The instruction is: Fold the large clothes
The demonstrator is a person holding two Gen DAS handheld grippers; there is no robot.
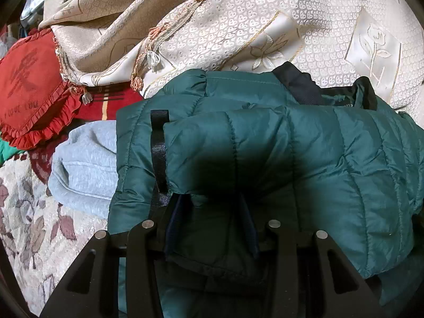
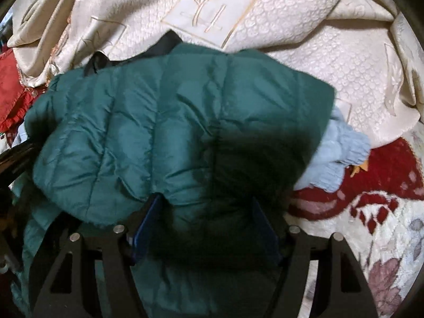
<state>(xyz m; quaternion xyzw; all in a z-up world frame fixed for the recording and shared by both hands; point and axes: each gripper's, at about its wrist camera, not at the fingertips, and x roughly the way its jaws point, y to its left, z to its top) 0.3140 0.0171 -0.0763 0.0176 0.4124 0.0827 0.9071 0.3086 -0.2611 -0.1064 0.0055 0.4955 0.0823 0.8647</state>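
Behind the work you have a cream bedspread (image 1: 265,26), embossed and embroidered with flowers, heaped in folds; its beaded fringe (image 1: 148,53) hangs over a red striped cloth (image 1: 106,103). To your left sits a red frilled cushion (image 1: 31,87) with faint lettering, its frill just beside that fringe. Underneath everything lies a floral blanket (image 2: 371,225), pale with red and mauve leaves. The same bedspread (image 2: 304,53) fills the far side of the right wrist view.
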